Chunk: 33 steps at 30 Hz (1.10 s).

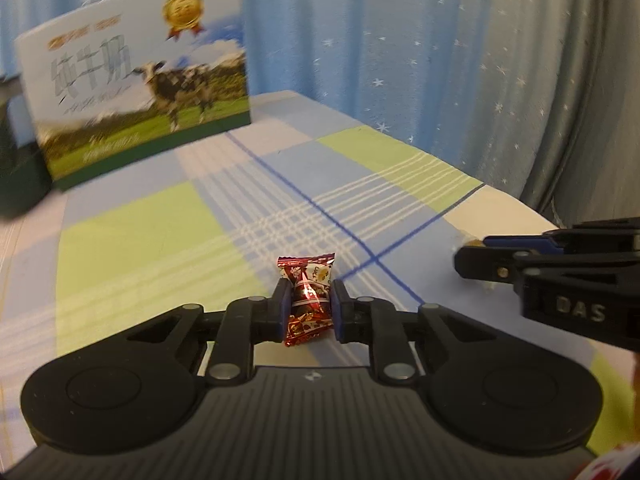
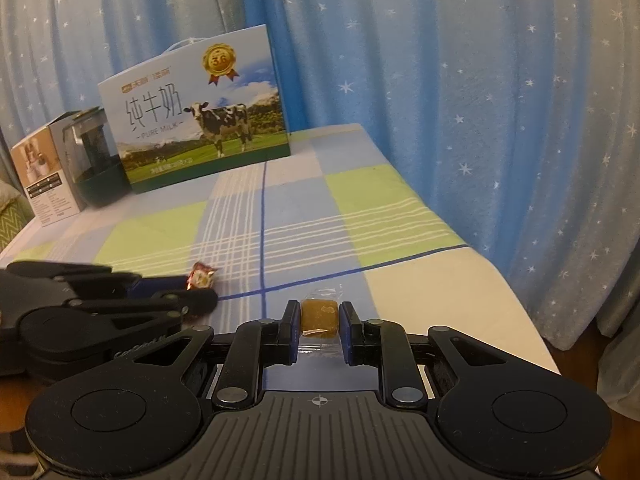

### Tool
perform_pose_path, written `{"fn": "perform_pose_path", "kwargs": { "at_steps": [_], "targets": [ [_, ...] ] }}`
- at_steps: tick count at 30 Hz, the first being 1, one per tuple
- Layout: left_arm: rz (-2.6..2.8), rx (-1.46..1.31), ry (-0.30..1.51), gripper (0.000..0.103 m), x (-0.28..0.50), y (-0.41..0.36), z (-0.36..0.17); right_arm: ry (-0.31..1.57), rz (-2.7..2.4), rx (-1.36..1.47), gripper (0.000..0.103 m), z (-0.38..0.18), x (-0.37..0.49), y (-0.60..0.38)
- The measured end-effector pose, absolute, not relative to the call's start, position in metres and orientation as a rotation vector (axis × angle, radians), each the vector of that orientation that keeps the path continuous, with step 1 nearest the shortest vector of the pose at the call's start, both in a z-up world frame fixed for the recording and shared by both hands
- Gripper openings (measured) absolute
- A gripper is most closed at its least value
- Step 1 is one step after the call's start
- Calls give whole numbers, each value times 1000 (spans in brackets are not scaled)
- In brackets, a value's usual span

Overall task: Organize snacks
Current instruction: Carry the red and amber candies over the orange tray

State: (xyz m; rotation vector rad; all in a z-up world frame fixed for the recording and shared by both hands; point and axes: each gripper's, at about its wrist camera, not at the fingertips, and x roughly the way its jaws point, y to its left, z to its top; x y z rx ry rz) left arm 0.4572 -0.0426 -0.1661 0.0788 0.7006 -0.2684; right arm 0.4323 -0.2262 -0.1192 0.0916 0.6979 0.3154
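My left gripper (image 1: 307,304) is shut on a red wrapped candy (image 1: 307,300) and holds it just above the checked tablecloth (image 1: 132,240). My right gripper (image 2: 319,322) is shut on a brown candy in clear wrap (image 2: 319,317), also low over the cloth. In the left wrist view the right gripper (image 1: 464,256) reaches in from the right edge. In the right wrist view the left gripper (image 2: 200,292) lies at the left with the red candy (image 2: 201,276) at its tips.
A milk carton box with a cow picture (image 2: 200,116) stands at the table's far side, with a dark green container (image 2: 96,160) and a small beige box (image 2: 40,176) to its left. Blue star curtains (image 2: 460,80) hang behind. The table's right edge (image 2: 520,300) is close.
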Motion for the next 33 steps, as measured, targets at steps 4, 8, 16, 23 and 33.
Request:
{"fn": "perform_pose_path", "kwargs": {
  "at_steps": [4, 8, 16, 23, 33],
  "targets": [
    [-231, 9, 727, 18, 427, -34, -162, 704, 343, 84, 20, -114, 424, -216],
    [-185, -20, 751, 18, 391, -24, -154, 714, 393, 57, 20, -106, 408, -199],
    [-114, -90, 768, 18, 310, 4, -128, 724, 458, -1, 20, -83, 353, -180],
    [-69, -120, 774, 18, 236, 25, -108, 727, 460, 56, 20, -61, 289, -174],
    [22, -179, 760, 18, 141, 58, -74, 768, 510, 97, 20, -48, 191, -151]
  ]
}}
